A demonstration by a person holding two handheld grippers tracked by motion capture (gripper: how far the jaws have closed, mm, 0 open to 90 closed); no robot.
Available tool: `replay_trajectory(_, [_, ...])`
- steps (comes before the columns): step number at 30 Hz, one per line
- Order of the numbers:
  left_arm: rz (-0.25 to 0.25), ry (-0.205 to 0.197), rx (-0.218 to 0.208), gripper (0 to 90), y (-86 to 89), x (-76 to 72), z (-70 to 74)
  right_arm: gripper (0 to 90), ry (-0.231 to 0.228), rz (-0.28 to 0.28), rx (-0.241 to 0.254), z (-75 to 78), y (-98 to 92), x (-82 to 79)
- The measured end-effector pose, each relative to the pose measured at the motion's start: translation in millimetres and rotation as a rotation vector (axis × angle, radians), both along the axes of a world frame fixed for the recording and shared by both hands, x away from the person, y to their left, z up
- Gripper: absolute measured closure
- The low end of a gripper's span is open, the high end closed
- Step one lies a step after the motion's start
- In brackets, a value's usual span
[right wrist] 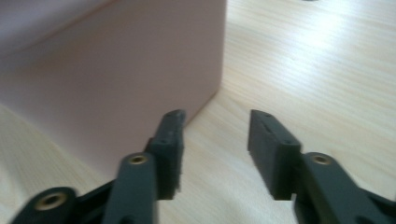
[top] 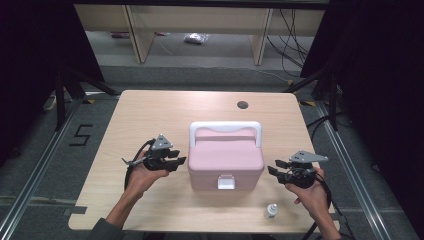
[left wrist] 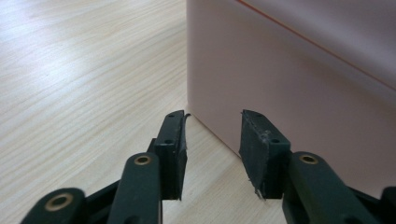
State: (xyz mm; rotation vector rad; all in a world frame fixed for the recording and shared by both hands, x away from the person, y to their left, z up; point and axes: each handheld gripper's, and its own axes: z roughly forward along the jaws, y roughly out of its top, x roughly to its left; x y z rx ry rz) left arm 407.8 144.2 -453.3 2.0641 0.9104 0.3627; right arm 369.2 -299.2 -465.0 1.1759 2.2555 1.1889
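A pink box (top: pixel 226 160) with a white handle (top: pixel 225 126) folded back over its lid and a white latch (top: pixel 226 182) on its front stands mid-table. My left gripper (top: pixel 179 158) sits just off the box's left side, pointing at it, jaws open and empty. In the left gripper view the left gripper (left wrist: pixel 212 116) faces a lower corner of the pink box (left wrist: pixel 289 79). My right gripper (top: pixel 274 167) is off the box's right side, a short gap away, also open and empty. In the right gripper view the right gripper (right wrist: pixel 215 114) points past a corner of the box (right wrist: pixel 116 84).
A small white bottle (top: pixel 271 211) stands near the front edge, right of centre, just ahead of the right hand. The wooden table (top: pixel 150 115) has a cable hole (top: pixel 242 105) at the back. Black stands and cables flank the table on the floor.
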Motion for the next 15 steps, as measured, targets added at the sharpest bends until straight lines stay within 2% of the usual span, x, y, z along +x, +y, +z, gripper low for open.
replay_trajectory(2, [0.002, 0.009, -0.005, 57.7, 1.4, 1.3, 2.6, 49.2, -0.005, -0.016, -0.008, -1.7, -3.3, -1.0])
replay_trajectory(3, [-0.017, 0.019, 0.006, 56.3, 3.0, 3.0, 5.1, 47.6, -0.002, -0.02, -0.009, -2.2, -4.1, -1.5])
replay_trajectory(4, [-0.027, 0.028, 0.015, 55.1, 5.1, 4.7, 9.0, 46.3, 0.015, -0.039, 0.016, -3.8, -2.6, -3.2])
replay_trajectory(5, [-0.027, 0.028, 0.015, 53.9, 5.1, 4.7, 9.0, 46.3, 0.015, -0.039, 0.016, -3.8, -2.6, -3.2])
replay_trajectory(6, [-0.034, 0.029, 0.018, 53.9, 6.7, 5.9, 11.6, 45.5, -0.001, -0.036, 0.002, -4.7, -4.7, -3.4])
replay_trajectory(7, [-0.039, 0.041, 0.012, 50.8, 10.6, 7.7, 20.0, 43.6, -0.002, -0.033, 0.0, -5.8, -6.5, -4.2])
replay_trajectory(8, [-0.039, 0.041, 0.012, 49.2, 10.6, 7.7, 20.0, 43.6, -0.002, -0.033, 0.0, -5.8, -6.5, -4.2])
replay_trajectory(11, [-0.051, 0.055, 0.001, 45.6, 14.8, 9.1, 33.7, 40.8, 0.007, -0.048, 0.01, -8.1, -10.0, -6.5])
replay_trajectory(13, [-0.058, 0.061, 0.026, 42.2, 16.2, 10.6, 40.3, 40.0, 0.015, -0.062, 0.025, -9.3, -10.7, -8.2])
replay_trajectory(15, [-0.066, 0.061, 0.033, 41.1, 16.9, 10.9, 43.1, 39.9, 0.006, -0.054, 0.008, -9.7, -12.8, -7.7])
